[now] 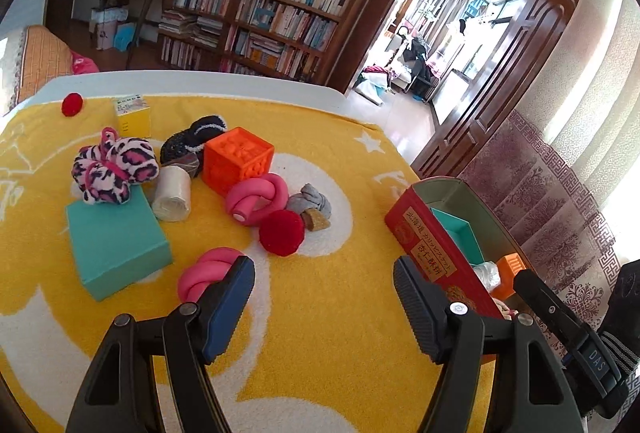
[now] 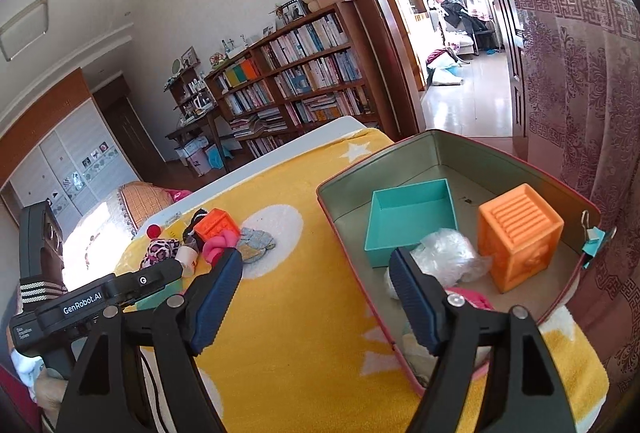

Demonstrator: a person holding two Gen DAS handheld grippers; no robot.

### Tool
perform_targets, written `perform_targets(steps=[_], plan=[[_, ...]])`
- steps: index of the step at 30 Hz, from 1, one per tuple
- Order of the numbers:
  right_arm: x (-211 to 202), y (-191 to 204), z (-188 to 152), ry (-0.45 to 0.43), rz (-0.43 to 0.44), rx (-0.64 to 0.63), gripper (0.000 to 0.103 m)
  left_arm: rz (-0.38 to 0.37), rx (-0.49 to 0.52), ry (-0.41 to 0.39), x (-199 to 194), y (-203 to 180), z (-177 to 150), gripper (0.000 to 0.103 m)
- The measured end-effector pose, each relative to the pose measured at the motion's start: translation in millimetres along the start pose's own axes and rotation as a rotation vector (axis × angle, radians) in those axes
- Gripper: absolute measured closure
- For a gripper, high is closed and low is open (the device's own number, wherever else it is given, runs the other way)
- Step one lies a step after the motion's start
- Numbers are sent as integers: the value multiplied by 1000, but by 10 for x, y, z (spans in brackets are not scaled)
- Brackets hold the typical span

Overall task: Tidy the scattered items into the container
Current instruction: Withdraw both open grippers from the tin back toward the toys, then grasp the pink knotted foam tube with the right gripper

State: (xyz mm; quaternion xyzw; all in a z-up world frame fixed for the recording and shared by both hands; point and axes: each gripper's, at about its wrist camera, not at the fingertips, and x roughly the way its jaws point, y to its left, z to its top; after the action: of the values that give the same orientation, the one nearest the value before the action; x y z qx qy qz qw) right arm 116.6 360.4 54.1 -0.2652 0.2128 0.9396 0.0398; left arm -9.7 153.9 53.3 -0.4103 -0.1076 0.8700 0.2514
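Observation:
My left gripper [image 1: 324, 297] is open and empty above the yellow blanket [image 1: 320, 333]. A pink knot [image 1: 208, 275] lies just by its left finger. Beyond lie a teal box [image 1: 116, 245], a leopard-print plush [image 1: 114, 169], a white roll [image 1: 172, 193], an orange cube [image 1: 236, 163], another pink knot [image 1: 258, 201], a red pom-pom [image 1: 282, 231], a grey sock [image 1: 310, 201]. The red tin container [image 2: 448, 149] holds a teal tray [image 2: 412, 217], an orange cube [image 2: 520, 233] and crumpled plastic [image 2: 448, 253]. My right gripper [image 2: 316, 297] is open and empty at the tin's near left rim.
A small red ball [image 1: 72, 104] and a yellow box [image 1: 134, 115] sit at the blanket's far edge. A black knit item [image 1: 196, 139] lies behind the orange cube. A bookshelf [image 1: 260, 13] stands beyond the bed. A patterned curtain [image 2: 580, 113] hangs right of the tin.

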Motion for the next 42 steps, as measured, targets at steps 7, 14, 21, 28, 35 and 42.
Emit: perform_targets(steps=[7, 14, 21, 28, 35, 42], plan=[[240, 252, -90, 83, 59, -25, 24, 92, -112, -28, -213, 629, 24, 30], [413, 503, -147, 143, 86, -55, 24, 148, -185, -47, -363, 1072, 54, 30], [591, 723, -199, 200, 117, -69, 24, 157, -184, -21, -381, 1275, 83, 30], [777, 880, -285, 265, 139, -69, 24, 147, -214, -7, -348, 1439, 84, 30], [1027, 1122, -334, 333, 169, -91, 24, 138, -221, -9, -294, 1527, 72, 30], [1341, 1426, -447, 416, 191, -147, 24, 148, -254, -12, -257, 1710, 48, 30]])
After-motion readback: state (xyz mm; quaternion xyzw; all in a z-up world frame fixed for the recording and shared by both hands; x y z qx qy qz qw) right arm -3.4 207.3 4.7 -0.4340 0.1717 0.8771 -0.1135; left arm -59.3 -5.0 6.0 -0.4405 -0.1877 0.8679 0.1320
